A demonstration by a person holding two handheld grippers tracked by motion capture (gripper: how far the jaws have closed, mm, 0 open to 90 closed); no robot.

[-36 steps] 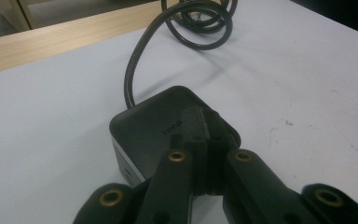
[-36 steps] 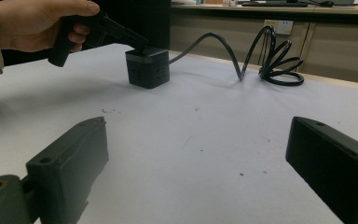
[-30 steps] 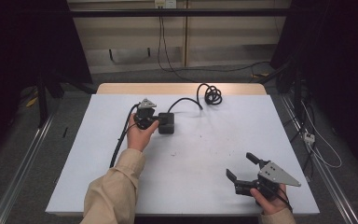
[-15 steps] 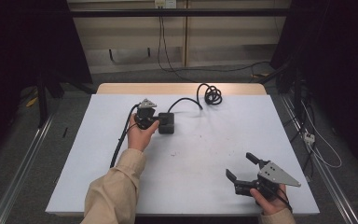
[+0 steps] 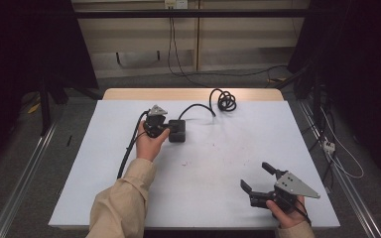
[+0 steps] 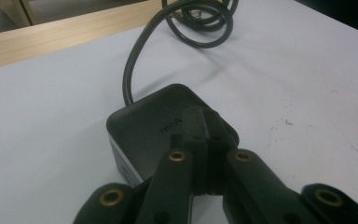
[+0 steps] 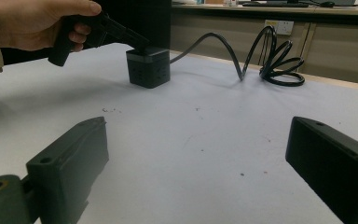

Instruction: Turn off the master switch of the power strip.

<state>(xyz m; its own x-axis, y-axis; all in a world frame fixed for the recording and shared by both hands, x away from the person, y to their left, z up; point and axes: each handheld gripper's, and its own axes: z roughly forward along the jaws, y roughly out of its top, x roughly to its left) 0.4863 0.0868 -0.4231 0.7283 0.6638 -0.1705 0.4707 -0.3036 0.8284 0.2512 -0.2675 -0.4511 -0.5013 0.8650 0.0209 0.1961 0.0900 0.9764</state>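
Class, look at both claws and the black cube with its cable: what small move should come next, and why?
Probably bring the right claw across toward the black cube. Its jaws are wide open, holding nothing, over bare table near the front edge. The left claw is shut, its tips resting on the cube's top, seemingly steadying it. The coiled cable lies behind, untouched.

power cube (image 6: 154, 126): matt black plastic | cord (image 6: 135, 65): smooth, glossy | table (image 5: 218, 163): matt white, wood edge

The table (image 5: 213, 163) is white with a pale wooden far edge, and the power cube (image 5: 177, 131) and its coiled cable (image 5: 225, 101) are black. Both hand-held grippers are black: the left hand-held gripper (image 5: 164, 128), and the right hand-held gripper (image 5: 259, 179) with its grey plate. The sleeve (image 5: 121, 203) is beige.
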